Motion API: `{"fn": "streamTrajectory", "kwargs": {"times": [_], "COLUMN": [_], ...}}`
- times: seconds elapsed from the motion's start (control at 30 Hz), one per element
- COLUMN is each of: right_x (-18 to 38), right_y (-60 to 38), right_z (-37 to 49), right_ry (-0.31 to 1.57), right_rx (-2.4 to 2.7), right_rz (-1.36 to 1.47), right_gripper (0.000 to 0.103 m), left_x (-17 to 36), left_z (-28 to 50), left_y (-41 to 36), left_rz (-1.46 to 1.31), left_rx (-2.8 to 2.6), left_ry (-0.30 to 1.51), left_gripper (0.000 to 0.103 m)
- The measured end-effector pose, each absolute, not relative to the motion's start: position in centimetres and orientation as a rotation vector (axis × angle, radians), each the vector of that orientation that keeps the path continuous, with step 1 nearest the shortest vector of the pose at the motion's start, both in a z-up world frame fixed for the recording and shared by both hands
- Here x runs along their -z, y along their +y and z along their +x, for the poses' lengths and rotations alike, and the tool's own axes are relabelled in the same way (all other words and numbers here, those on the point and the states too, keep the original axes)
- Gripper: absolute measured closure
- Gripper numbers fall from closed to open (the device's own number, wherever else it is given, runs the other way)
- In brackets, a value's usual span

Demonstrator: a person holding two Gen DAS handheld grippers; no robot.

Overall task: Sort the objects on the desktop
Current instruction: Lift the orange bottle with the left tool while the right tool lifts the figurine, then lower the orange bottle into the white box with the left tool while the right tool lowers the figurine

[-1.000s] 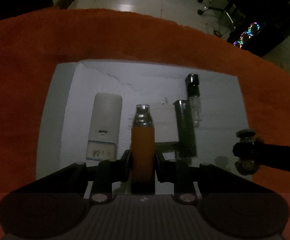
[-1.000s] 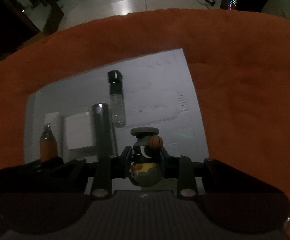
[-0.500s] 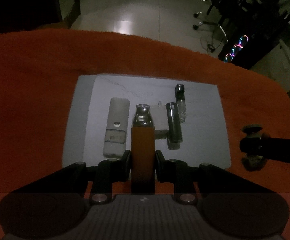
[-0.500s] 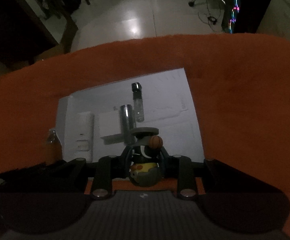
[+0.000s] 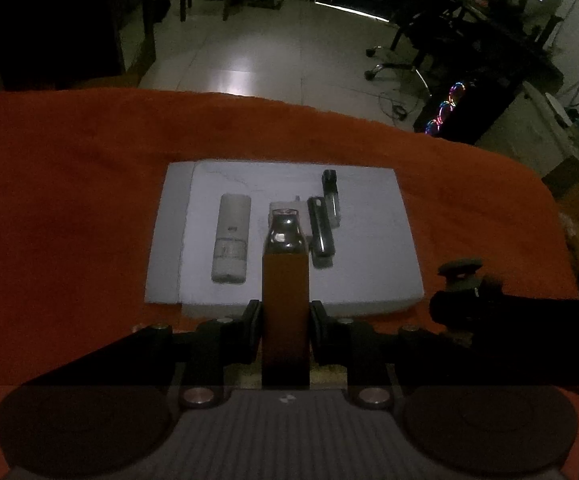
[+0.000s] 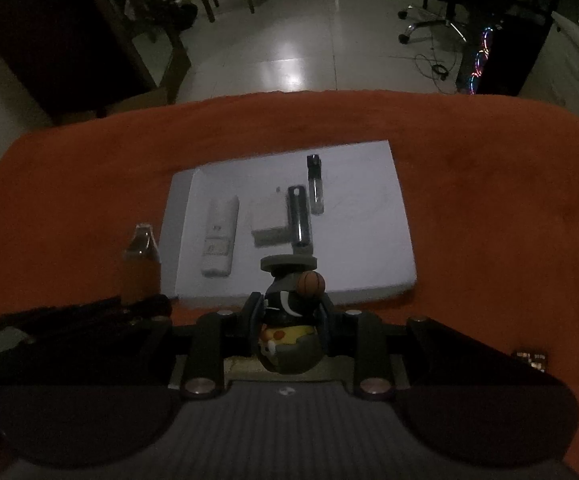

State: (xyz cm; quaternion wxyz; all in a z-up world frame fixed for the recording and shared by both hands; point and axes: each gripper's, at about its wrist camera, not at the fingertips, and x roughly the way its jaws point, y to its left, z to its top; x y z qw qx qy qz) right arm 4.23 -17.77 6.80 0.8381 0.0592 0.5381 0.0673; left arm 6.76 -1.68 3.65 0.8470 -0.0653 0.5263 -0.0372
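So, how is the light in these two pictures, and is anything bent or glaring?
Left wrist view: dim; the orange bottle in the left gripper is dark low down, and the cloth edge bows. Right wrist view: equally dim; floor glare above, with the figurine in the right gripper readable.

Dim, murky, fisheye-bent edges

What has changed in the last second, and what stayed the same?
Both claws have pulled back and up from the white board: it looks smaller and farther in both views, and more of the room shows. Nothing was let go: the left claw still grips the orange bottle, the right claw still grips the toy figure. The white remote, dark tube and clear vial lie as before.
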Motion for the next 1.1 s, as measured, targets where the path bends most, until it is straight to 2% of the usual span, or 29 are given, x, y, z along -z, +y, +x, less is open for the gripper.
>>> {"fn": "streamTrajectory", "kwargs": {"times": [0.4,1.1], "right_x": [-4.9,2.7], "right_y": [-17.3,-18.6], "right_z": [-1.4,-2.6], "right_ry": [1.14,1.218], "right_rx": [-0.139,-0.1], "right_rz": [0.154,0.155], "right_gripper": [0.073,0.073], "left_x": [-2.3,4.9], "left_z": [1.0,0.0], "left_y": [-0.4,0.4], "left_rz": [-0.121,-0.148], "left_rx": [0.055,0.055], "left_ry": [1.108,1.171], "left_gripper": [0.082,0.082]}}
